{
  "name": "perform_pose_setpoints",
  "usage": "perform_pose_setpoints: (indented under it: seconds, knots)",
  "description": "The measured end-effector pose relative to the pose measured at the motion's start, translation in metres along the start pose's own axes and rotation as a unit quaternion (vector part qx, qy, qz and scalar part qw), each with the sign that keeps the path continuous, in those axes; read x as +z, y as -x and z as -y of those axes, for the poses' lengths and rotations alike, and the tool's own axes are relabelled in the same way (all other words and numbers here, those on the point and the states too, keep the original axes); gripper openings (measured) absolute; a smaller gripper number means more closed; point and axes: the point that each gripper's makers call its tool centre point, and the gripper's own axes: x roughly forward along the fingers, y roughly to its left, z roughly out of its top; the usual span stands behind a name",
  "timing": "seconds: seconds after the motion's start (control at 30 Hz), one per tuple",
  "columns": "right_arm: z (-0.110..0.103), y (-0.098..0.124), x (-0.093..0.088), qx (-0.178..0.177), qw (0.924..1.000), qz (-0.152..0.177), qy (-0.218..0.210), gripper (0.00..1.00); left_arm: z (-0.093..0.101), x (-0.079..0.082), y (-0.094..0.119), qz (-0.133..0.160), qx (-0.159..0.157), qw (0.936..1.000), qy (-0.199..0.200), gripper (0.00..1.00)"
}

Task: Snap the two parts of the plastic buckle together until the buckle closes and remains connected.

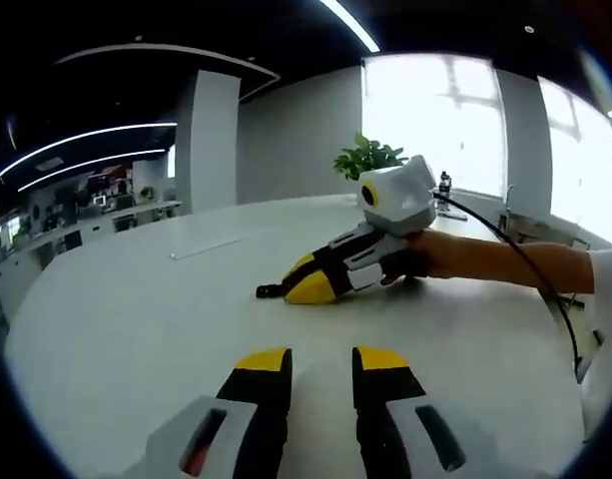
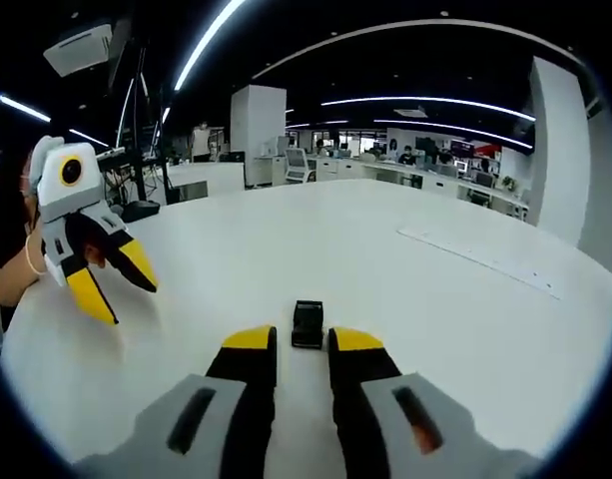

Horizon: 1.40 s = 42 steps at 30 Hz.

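Buckle part: a small black plastic piece is seen lying flat on the white table in the right gripper view, just ahead of the yellow tips of that view's own gripper and in line with the gap between them. It is not clasped by anything.

Same piece from the other side: in the left gripper view a small dark bit is seen on the table at the tip of the right gripper; its shape cannot be made out there.

Right gripper: its jaws are held a little apart, with bare table visible in the gap; nothing is clamped. In the left gripper view it is seen lying low over the table, held by a person's hand, with a black cable trailing back from it.

Left gripper: its jaws are spread, with bare table between them and nothing held. In the right gripper view it is seen raised above the table at the far left, yellow tips pointing down and splayed apart.

Second buckle part: which object it is cannot be told.

Surroundings: a potted green plant stands at the table's far edge before bright windows.
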Motion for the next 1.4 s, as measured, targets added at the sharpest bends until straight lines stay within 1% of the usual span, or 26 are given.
perform_pose_setpoints:
  seconds: [0.1,0.27,0.37,0.43,0.53,0.57,0.6,0.77,0.87,1.0,1.1,1.17,1.27,1.37,1.4]
  knots:
    - [0.0,0.0,0.0,-0.001,1.0,0.0,0.0,0.23,-0.001,0.001,0.0,0.002,0.0,1.0,0.002,0.24]
    - [-0.001,0.004,0.004,0.0,1.0,0.01,0.0,0.25,-0.002,0.002,0.001,0.005,0.003,1.0,0.003,0.24]
    - [-0.004,0.006,0.007,0.004,0.9998,0.017,-0.007,0.27,-0.003,0.003,0.002,0.008,0.003,0.9999,0.006,0.25]
    - [-0.007,0.008,0.008,0.008,0.9997,0.019,-0.009,0.3,-0.002,0.004,0.002,0.012,0.003,0.9999,0.009,0.27]
    - [-0.01,0.011,0.008,0.01,0.9995,0.023,-0.016,0.35,-0.005,0.007,0.003,0.019,0.009,0.9996,0.016,0.33]
    - [-0.01,0.011,0.009,0.01,0.9995,0.025,-0.019,0.37,-0.006,0.008,0.003,0.019,0.012,0.9996,0.017,0.37]
    - [-0.01,0.012,0.009,0.011,0.9994,0.026,-0.021,0.39,-0.007,0.007,0.003,0.018,0.016,0.9996,0.017,0.38]
    - [-0.014,0.015,0.01,0.01,0.9995,0.026,-0.017,0.46,-0.011,0.005,0.003,0.014,0.024,0.9994,0.019,0.38]
    - [-0.02,0.019,0.013,0.011,0.9994,0.03,-0.016,0.52,-0.012,0.005,0.004,0.013,0.029,0.9993,0.022,0.41]
    - [-0.031,0.026,0.017,0.013,0.9992,0.036,-0.009,0.55,-0.007,0.009,0.012,0.018,0.038,0.9989,0.019,0.46]
    - [-0.039,0.033,0.024,0.015,0.9989,0.045,-0.007,0.57,-0.004,0.015,0.019,0.029,0.043,0.9985,0.017,0.48]
    - [-0.041,0.037,0.029,0.007,0.9984,0.054,-0.013,0.57,-0.003,0.019,0.022,0.037,0.048,0.998,0.021,0.49]
    - [-0.039,0.044,0.037,-0.009,0.9968,0.071,-0.036,0.57,-0.004,0.022,0.027,0.041,0.062,0.997,0.022,0.51]
    - [-0.036,0.051,0.041,-0.025,0.9949,0.08,-0.055,0.57,-0.004,0.024,0.032,0.045,0.076,0.9959,0.02,0.55]
    - [-0.034,0.053,0.039,-0.032,0.9937,0.079,-0.072,0.57,-0.004,0.024,0.033,0.046,0.08,0.9956,0.018,0.56]
